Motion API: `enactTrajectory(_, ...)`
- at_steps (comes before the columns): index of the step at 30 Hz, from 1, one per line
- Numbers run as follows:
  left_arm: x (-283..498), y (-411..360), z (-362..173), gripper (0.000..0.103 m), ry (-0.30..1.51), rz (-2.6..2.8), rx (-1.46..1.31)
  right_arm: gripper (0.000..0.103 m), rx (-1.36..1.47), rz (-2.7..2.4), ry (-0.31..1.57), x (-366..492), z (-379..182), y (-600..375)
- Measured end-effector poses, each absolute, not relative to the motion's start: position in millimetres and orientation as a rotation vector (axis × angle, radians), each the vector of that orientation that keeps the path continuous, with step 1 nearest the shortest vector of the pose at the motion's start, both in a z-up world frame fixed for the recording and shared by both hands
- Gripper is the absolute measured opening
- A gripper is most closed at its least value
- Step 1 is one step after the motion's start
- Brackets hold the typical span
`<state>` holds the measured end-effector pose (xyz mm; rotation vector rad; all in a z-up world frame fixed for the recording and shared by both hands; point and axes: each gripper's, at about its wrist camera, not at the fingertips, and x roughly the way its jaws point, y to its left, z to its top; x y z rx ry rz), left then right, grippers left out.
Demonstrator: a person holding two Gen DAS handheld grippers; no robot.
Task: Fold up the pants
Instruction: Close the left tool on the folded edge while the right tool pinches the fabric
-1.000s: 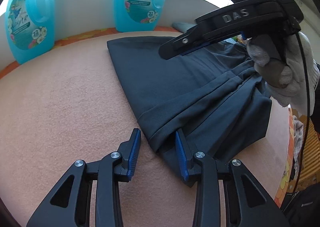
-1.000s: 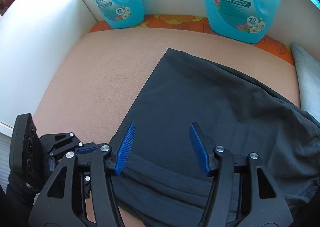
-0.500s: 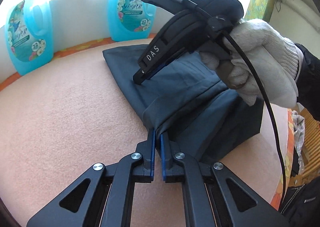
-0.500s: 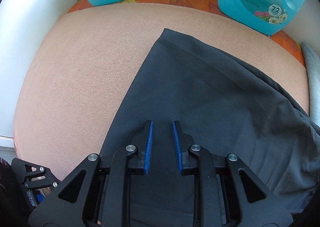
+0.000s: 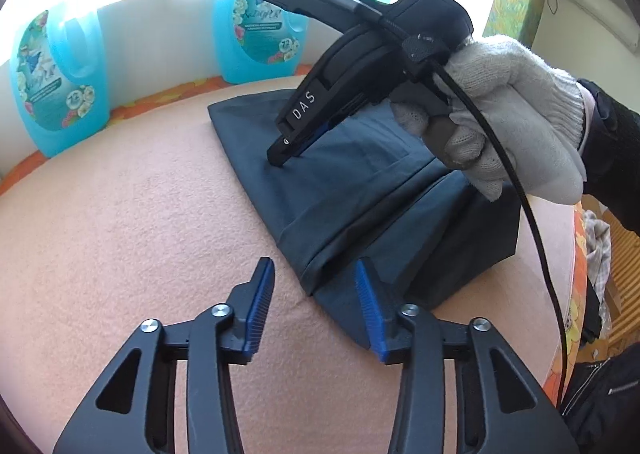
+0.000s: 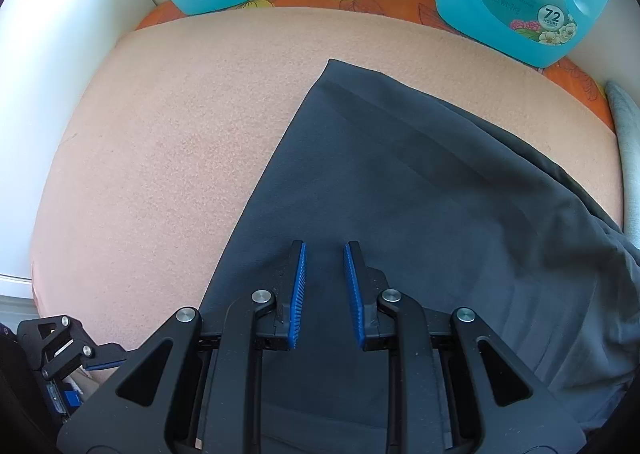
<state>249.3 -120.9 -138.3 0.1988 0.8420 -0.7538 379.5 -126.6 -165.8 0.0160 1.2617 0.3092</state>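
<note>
Table: I had a peach fleece-covered table [image 6: 168, 158] under me, with an orange flowered strip along its far edge.
Bottles: two big blue detergent bottles [image 5: 256, 22] [image 5: 56, 82] stood at the back wall, well apart from the work.
Pants: the dark grey pants [image 5: 352, 190] lay on the table already doubled into a tapering stack, a hem corner [image 5: 316, 290] pointing at my left camera and the far corner [image 6: 332, 64] reaching toward the bottles.
Right gripper: my right gripper [image 6: 325, 286] sat low over the cloth, nose down on the upper layer; its jaws stood narrowly apart with nothing pinched between the blue pads. From the left camera its tip [image 5: 280, 158] looked to be touching the fabric, held by a white-gloved hand [image 5: 512, 126].
Left gripper: my left gripper [image 5: 314, 308] hovered just over the near hem corner, jaws wide apart, one pad [image 5: 262, 294] over bare fleece and the other [image 5: 368, 306] over the cloth.
Step, as I judged it: setting up the next fold, the right pinning the stack while the left lined up on the near end.
Next move, as I judged it: close the left jaws on every layer at that corner, then carry it over toward the far end.
</note>
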Motion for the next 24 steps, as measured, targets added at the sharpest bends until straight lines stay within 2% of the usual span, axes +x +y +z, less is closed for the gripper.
enactTrajectory(7, 271.6, -137.2, -154.5, 0.044, 0.878, -0.761, 0.184, 0.021, 0.018, 0.318, 1.259, 380.0, -167.3, -126.3)
enactTrajectory(9, 273.4, -136.7, -154.5, 0.006, 0.883, -0.785, 0.153, 0.021, 0.023, 0.321, 1.259, 379.8, -167.3, -127.6)
enactTrajectory(15, 244.9, -128.9, -142.6, 0.004, 0.796, -0.744, 0.187, 0.021, 0.031, 0.317, 1.260, 380.2, -168.1, -128.2)
enactTrajectory(24, 221.6, -113.8, -141.7, 0.003, 0.808, -0.746, 0.214, 0.021, 0.052, 0.316, 1.261, 379.4, -165.6, -128.3)
